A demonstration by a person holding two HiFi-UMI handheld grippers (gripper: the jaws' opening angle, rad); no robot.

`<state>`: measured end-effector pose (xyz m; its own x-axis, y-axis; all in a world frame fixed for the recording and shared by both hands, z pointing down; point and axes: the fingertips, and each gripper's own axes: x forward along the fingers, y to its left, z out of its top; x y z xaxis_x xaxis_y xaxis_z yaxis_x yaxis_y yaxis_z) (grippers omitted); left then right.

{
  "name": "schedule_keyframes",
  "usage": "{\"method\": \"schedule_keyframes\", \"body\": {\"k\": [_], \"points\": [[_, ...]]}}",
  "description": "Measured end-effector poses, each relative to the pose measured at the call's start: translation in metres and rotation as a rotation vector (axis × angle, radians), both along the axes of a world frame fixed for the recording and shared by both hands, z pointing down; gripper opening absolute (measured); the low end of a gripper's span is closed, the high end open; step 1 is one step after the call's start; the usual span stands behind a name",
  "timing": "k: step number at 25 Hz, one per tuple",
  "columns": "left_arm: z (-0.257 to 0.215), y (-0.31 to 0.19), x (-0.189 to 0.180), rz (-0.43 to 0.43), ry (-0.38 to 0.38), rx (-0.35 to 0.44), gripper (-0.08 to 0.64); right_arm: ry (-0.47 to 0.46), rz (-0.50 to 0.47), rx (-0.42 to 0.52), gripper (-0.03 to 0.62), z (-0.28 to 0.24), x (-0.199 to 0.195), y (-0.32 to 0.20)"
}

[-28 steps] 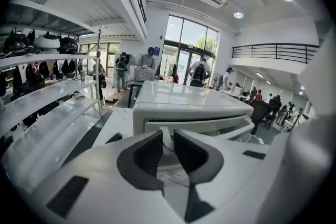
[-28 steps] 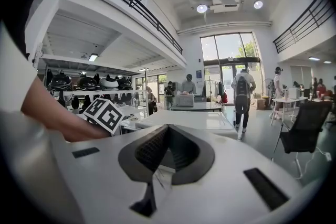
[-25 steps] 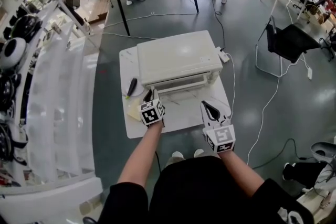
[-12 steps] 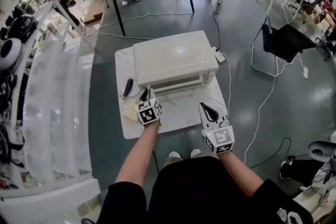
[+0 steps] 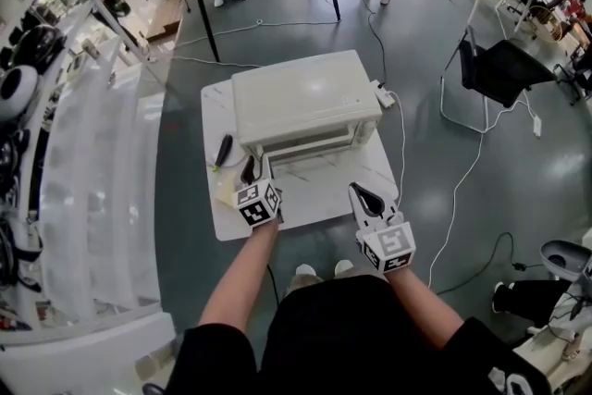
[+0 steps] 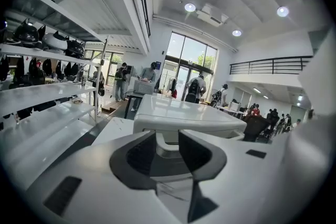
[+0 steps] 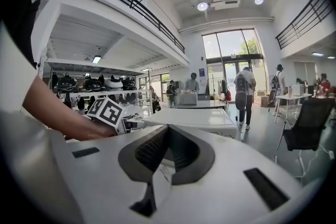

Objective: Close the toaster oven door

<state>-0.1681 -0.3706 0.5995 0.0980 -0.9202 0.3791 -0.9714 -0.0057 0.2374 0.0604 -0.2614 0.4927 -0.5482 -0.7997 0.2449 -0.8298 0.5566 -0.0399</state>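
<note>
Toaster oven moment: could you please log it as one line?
white boxy toaster oven: on white table; left gripper: jaws opening, empty; right gripper: shut

Oven (image 5: 305, 97): cream, smooth, soft sheen, looks like painted metal.
Desk (image 5: 324, 196): white, marble-veined, glossy.
Floor (image 5: 435, 42): grey, polished, reflective.
Right tool (image 7: 168, 128): white matt plastic; pads (image 7: 152, 147) black, ribbed.

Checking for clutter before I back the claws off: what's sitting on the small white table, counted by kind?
Toaster oven: 1
Black-handled tool: 1
Yellowish paper: 1
White power block: 1
Total: 4
</note>
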Motion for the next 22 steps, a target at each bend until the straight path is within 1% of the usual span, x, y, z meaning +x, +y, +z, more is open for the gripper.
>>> {"method": "schedule_keyframes", "body": {"k": [4,7,10,12,15,17,20,22], "points": [[-0.016,0.029,0.011,0.056,-0.002,0.036,0.133,0.015,0.013,-0.004,0.021,0.001,0.013,0.005],[-0.03,0.057,0.021,0.107,0.016,0.051,0.132,0.03,0.023,-0.001,0.021,-0.002,0.024,0.014],[-0.048,0.088,0.028,0.14,0.019,0.093,0.132,0.053,0.031,-0.004,0.021,-0.001,0.036,0.025],[-0.06,0.11,0.027,0.139,0.025,0.13,0.132,0.059,0.041,-0.009,0.021,-0.002,0.044,0.031],[-0.074,0.146,0.019,0.117,0.037,0.161,0.123,0.057,0.057,-0.01,0.021,-0.007,0.057,0.041],[-0.083,0.167,0.015,0.108,0.021,0.177,0.087,0.054,0.07,0.005,0.021,-0.013,0.067,0.045],[-0.093,0.193,0.012,0.11,-0.028,0.18,0.058,0.051,0.096,0.04,0.021,-0.023,0.081,0.048],[-0.096,0.209,0.009,0.107,-0.04,0.18,0.046,0.048,0.109,0.042,0.021,-0.025,0.088,0.052]]}}
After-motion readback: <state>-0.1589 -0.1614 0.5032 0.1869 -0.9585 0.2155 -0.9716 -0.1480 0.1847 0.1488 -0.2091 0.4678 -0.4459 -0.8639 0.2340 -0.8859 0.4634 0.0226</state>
